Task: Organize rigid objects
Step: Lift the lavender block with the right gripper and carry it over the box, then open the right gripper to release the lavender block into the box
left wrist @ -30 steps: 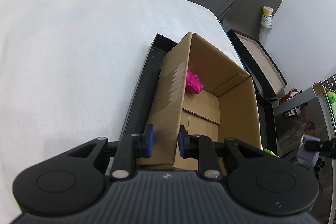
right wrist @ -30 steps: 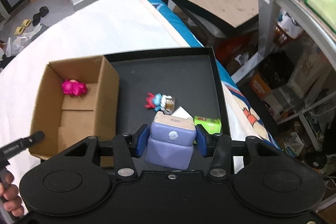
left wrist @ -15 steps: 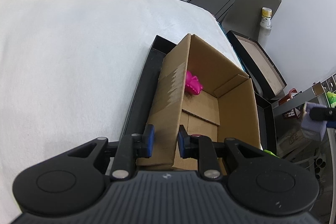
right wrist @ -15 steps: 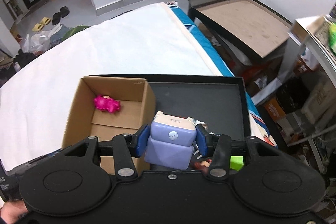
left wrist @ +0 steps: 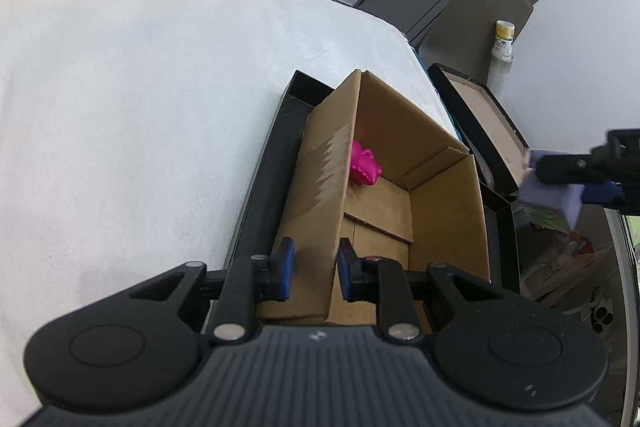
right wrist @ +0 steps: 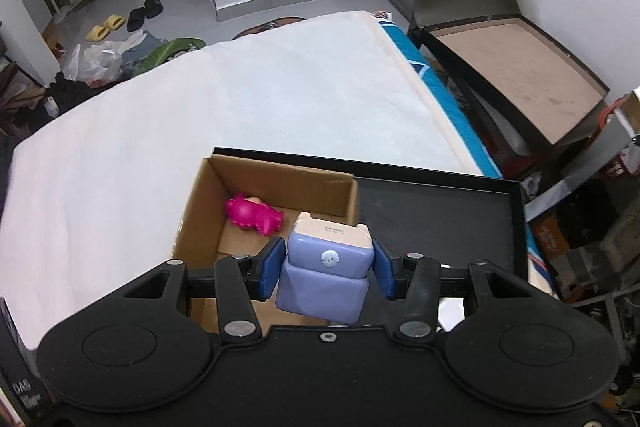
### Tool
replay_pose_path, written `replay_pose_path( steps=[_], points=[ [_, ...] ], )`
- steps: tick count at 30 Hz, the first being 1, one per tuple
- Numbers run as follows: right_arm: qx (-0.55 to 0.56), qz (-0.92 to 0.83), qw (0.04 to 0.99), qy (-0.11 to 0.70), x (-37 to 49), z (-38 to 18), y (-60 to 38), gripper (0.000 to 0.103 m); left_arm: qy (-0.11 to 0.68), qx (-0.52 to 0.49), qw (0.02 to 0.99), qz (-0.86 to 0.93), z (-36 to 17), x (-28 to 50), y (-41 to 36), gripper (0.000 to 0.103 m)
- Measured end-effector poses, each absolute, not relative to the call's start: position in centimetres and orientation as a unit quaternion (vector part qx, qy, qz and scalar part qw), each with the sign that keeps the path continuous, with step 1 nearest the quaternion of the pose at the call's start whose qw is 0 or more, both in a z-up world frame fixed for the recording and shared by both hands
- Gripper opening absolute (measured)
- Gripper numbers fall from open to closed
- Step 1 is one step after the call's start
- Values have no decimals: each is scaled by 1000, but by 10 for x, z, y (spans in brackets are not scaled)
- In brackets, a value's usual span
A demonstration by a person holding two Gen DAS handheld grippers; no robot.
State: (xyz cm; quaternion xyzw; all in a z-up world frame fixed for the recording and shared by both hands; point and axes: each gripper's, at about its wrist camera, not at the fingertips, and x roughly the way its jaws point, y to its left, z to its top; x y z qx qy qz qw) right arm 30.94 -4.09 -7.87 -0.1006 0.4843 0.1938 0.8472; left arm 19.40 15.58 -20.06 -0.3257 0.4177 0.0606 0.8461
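- Toy block (right wrist: 326, 269), lilac with a cream top, sits pinched between the blue pads of the right gripper (right wrist: 326, 269), held by its two flat sides and hanging over the near right part of the cardboard box (right wrist: 276, 183).
- It looks hard and smooth, likely light plastic or glazed; I judge it stiff enough not to give, but slick enough to slip if the hold loosens early.
- The flat sides are the sound place to hold it; the stepped upper half gives the pads a slight ledge.
- The left gripper (left wrist: 314, 269) has its jaws nearly together, pinching the near left wall of the box, which likely steadies it.
- The box stands in the left end of a black tray (right wrist: 516, 227) lying on the white bed (right wrist: 200, 107); a pink toy (right wrist: 254, 215) lies at the box's far left corner.
- Open room: the box floor near the right wall is bare, so the block can probably go straight down there.
- Edges to mind: the right wall of the box stands close under the block, and the tray's rim lies just beyond.
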Motion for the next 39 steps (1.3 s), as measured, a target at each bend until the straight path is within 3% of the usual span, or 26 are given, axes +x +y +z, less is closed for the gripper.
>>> replay_pose_path(
  steps=[39],
  points=[
    [-208, 199, 832, 475, 323, -155, 19, 47, 416, -330, 846, 56, -201, 194, 157, 21]
  ],
)
